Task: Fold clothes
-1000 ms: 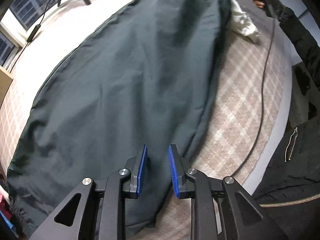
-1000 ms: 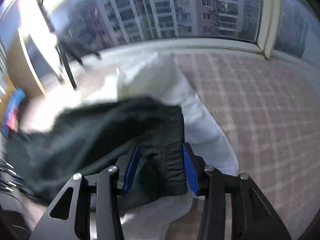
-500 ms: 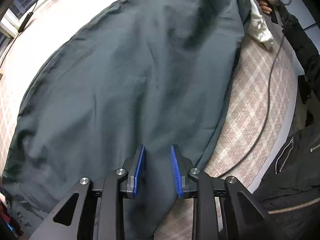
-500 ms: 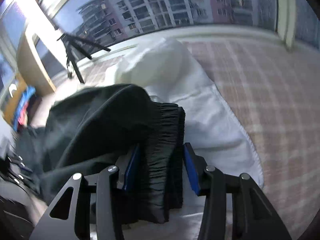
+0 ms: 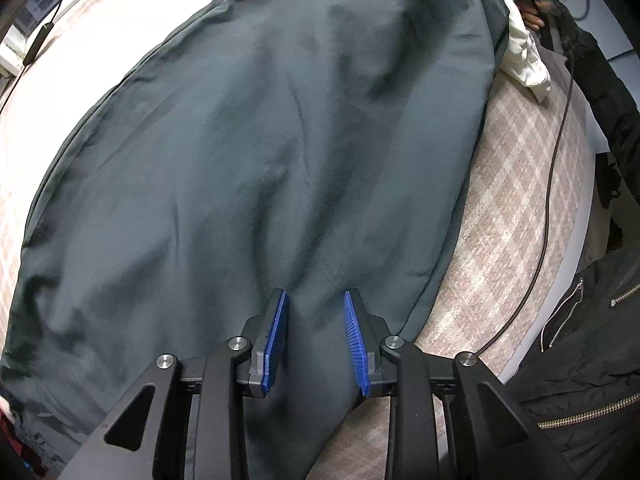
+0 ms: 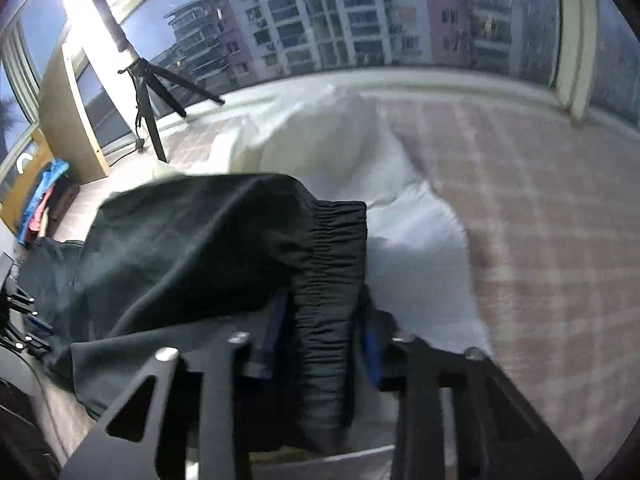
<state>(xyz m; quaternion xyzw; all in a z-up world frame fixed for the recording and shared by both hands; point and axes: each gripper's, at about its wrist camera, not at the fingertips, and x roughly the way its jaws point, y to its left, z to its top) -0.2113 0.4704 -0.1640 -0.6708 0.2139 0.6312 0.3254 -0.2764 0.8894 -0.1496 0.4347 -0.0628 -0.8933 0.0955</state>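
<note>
Dark trousers (image 5: 260, 152) lie stretched along the plaid bed cover (image 5: 516, 208) in the left wrist view. My left gripper (image 5: 316, 336) holds the hem end of a trouser leg between its blue pads (image 5: 276, 336). In the right wrist view my right gripper (image 6: 324, 344) is shut on the gathered elastic waistband (image 6: 336, 264) of the same trousers (image 6: 192, 248) and holds it lifted above a white garment (image 6: 416, 264).
A white garment (image 5: 524, 60) lies at the far end of the bed. A black cable (image 5: 552, 184) runs along the bed's right side. A tripod (image 6: 148, 92) stands by the window. A stack of coloured clothes (image 6: 44, 200) sits at the left.
The trousers have been pulled straighter and tauter between the two grippers. The right gripper has lifted and tilted with the waistband, so more of the window shows.
</note>
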